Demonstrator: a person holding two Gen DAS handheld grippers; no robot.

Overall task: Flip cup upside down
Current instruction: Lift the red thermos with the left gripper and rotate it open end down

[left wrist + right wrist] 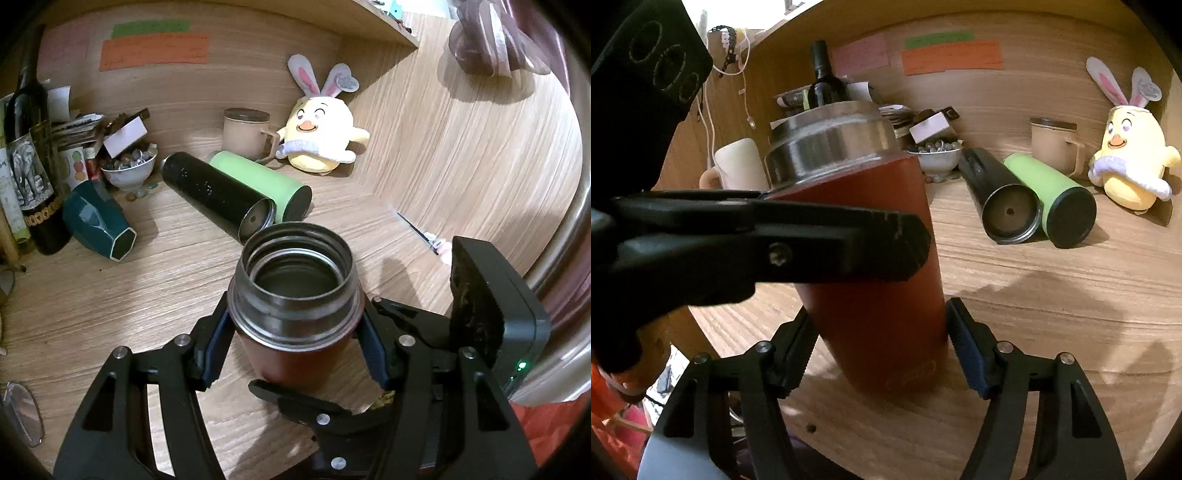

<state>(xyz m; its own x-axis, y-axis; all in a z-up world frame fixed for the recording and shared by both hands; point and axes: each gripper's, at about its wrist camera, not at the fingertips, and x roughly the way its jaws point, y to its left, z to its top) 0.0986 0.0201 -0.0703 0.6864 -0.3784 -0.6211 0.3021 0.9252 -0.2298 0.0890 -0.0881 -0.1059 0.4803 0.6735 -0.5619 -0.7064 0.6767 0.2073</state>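
The cup is a red insulated flask (pixel 295 354) with a steel threaded neck, mouth up and tilted, lid off. My left gripper (pixel 295 332) is shut on it just under the steel neck, blue pads on both sides. In the right wrist view the red flask (pixel 879 295) leans to the left, its base near the desk. My right gripper (pixel 882 350) has its jaws on either side of the lower body, the left pad touching, the right pad close; a firm grip cannot be told. The left gripper's finger (pixel 849 243) crosses the flask's front.
On the wooden desk (pixel 110 302) lie a black flask (pixel 218 195), a green flask (pixel 266 188) and a teal cup (pixel 99 225) on their sides. A beige mug (pixel 247 133), plush chick (pixel 321 136), bowl of stones (pixel 129 170), wine bottle (pixel 33 166) and white mug (pixel 738 166) stand behind.
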